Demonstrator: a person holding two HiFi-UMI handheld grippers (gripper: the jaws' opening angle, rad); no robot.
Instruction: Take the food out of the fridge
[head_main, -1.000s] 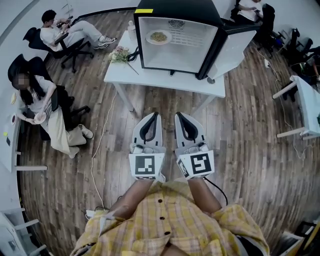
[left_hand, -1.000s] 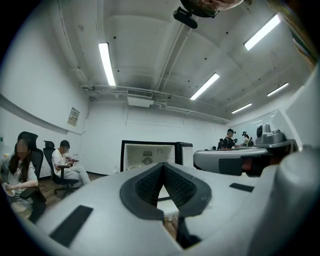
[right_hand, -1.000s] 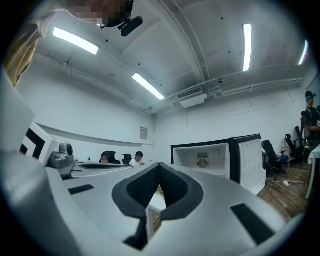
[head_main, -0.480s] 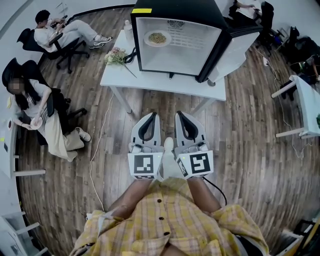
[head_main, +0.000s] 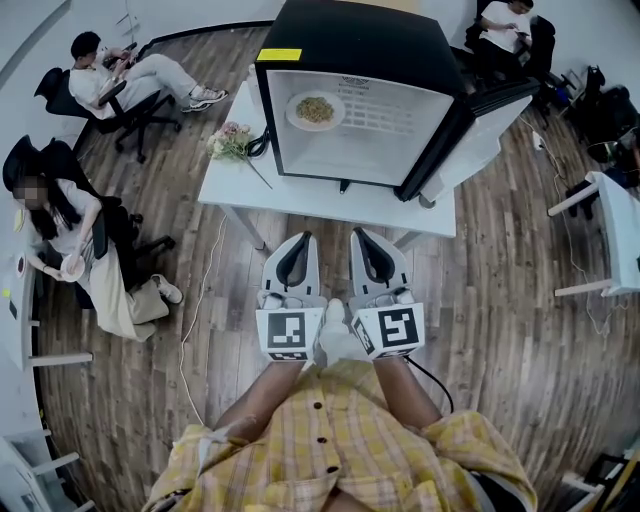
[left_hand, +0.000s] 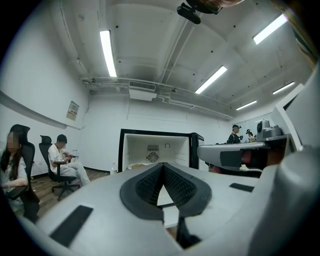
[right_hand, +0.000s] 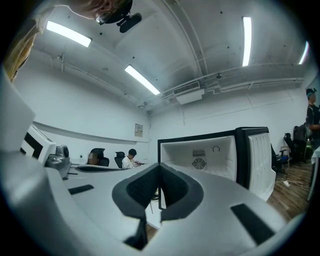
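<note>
A small black fridge (head_main: 350, 40) stands on a white table (head_main: 300, 185) with its door (head_main: 480, 125) swung open to the right. Inside, a white plate of noodles (head_main: 315, 110) lies at the left of the white interior. The plate (left_hand: 136, 165) also shows low in the fridge (left_hand: 155, 147) in the left gripper view. My left gripper (head_main: 297, 240) and right gripper (head_main: 365, 236) hover side by side over the floor, short of the table's front edge. Both are shut with nothing in them. The right gripper view shows the fridge (right_hand: 210, 155) ahead beyond the closed tips.
A bunch of flowers (head_main: 230, 142) and a cable lie on the table's left end. Two people sit on office chairs at the left (head_main: 70, 230) (head_main: 120, 70), another at the back right (head_main: 505, 25). A second white table (head_main: 615, 220) stands at the right.
The fridge and table have come nearer and larger in the head view as I step forward. Both grippers stay shut and side by side.
</note>
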